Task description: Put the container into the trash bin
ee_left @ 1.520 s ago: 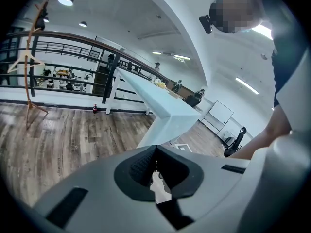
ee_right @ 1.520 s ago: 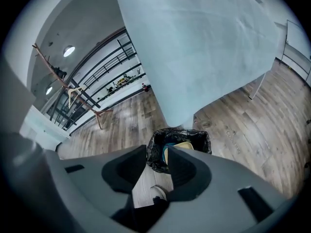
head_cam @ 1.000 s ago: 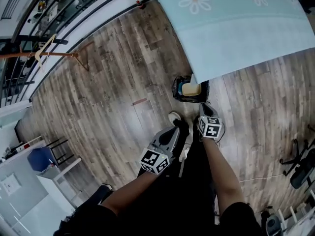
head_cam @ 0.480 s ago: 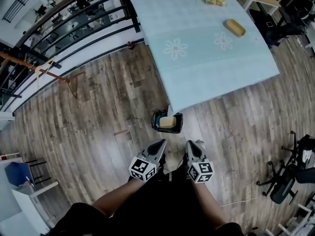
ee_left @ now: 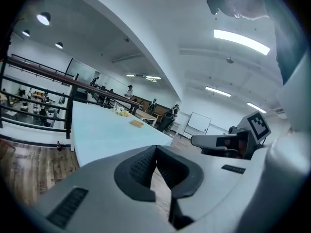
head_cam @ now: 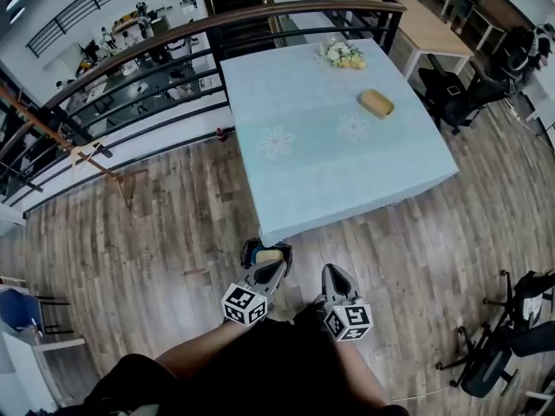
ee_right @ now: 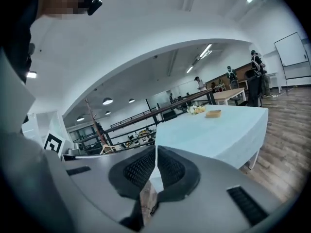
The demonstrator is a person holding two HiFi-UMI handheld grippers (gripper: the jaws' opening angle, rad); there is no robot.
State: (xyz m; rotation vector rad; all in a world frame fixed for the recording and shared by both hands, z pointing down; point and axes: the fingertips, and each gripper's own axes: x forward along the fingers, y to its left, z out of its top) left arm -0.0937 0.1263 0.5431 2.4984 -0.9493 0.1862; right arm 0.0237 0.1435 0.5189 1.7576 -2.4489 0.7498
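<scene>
Container point(head_cam: 269, 256), one pale tan rounded block, lies inside the single dark trash bin point(head_cam: 251, 251) on the wood floor, just off the table's point(head_cam: 329, 154) near corner at about 7 o'clock from the tabletop's middle. Only its top shows. The bin's near side is covered by the left gripper point(head_cam: 276, 269), whose tip lies over it at 5 o'clock. There are two grippers. The right gripper point(head_cam: 330, 272) is at 3 o'clock from the left one. Each has its jaws pressed together with nothing between them. On the light blue tablecloth rest one similar tan piece point(head_cam: 375, 102) and one bunch of flowers point(head_cam: 342, 53) at its 11 o'clock, both too small to make out finely.
</scene>
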